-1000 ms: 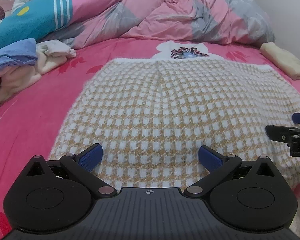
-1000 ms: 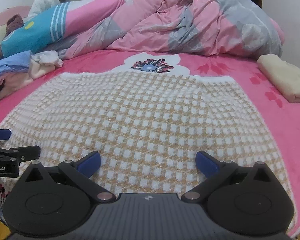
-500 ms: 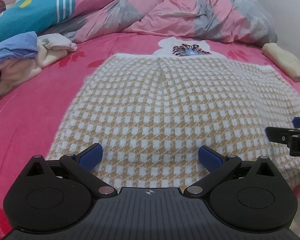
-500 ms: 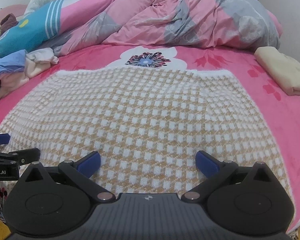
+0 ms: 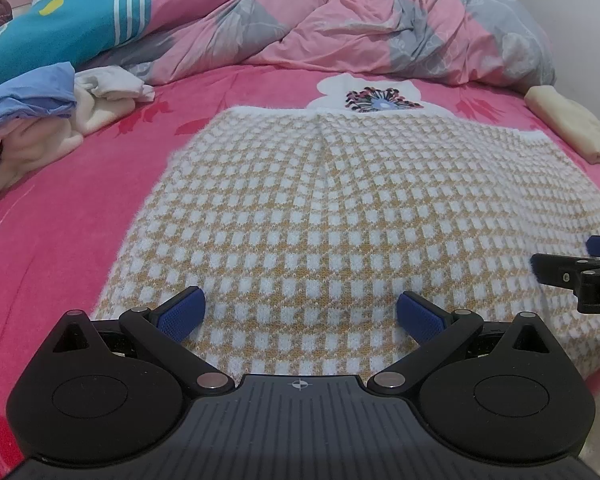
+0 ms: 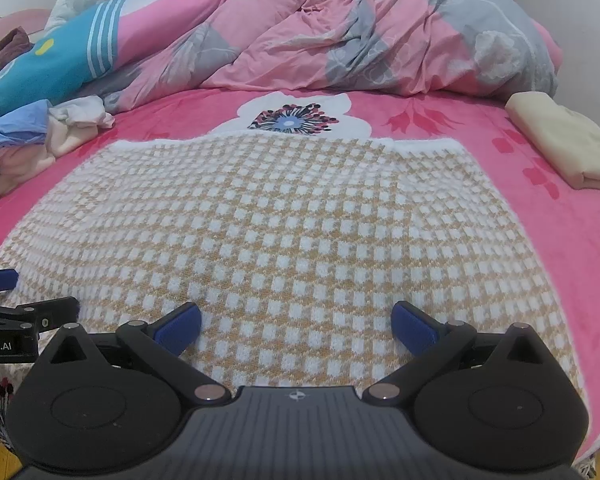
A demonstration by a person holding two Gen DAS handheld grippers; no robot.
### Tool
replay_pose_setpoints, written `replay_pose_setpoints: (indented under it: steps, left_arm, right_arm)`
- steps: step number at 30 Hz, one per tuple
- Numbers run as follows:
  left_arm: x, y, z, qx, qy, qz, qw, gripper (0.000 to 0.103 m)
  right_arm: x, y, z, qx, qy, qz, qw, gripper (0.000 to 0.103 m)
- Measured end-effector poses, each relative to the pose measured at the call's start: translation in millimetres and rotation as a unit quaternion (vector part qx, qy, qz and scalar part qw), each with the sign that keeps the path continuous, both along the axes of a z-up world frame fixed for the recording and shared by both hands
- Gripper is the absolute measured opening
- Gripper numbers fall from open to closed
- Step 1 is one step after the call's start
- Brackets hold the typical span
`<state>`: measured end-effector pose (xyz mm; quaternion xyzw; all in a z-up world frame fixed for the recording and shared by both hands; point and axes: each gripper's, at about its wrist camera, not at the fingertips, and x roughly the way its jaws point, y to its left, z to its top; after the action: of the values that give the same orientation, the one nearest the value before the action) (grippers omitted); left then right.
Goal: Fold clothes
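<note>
Checked knit garment [image 5: 340,220] lies flat on the pink bedsheet [image 5: 68,216], near edge at the bed's front edge. Left gripper [image 5: 298,312] over its near-left part, fingers spread wide, holding nothing. Right gripper [image 6: 296,322] over its near-right part, likewise spread and empty. Bare sheet runs along the garment's left, right and far edges. Beyond its far-left corner: pile of clothes [image 5: 32,120]. Off its far-right corner: folded cream cloth [image 6: 564,140]. Behind its far edge: bunched pink-grey duvet [image 6: 360,32].
</note>
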<state>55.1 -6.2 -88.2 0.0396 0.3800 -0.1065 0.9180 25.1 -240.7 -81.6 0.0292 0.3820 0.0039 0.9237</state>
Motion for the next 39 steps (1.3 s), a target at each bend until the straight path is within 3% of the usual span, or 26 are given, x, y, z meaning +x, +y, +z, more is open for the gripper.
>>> replay_pose_setpoints:
  steps: [39]
  left_arm:
    - [-0.4,-0.8,0.8,0.002,0.002,0.000,1.0000,0.103]
  right_arm:
    - [-0.7,0.1,0.0,0.001,0.000,-0.004,1.000,0.103]
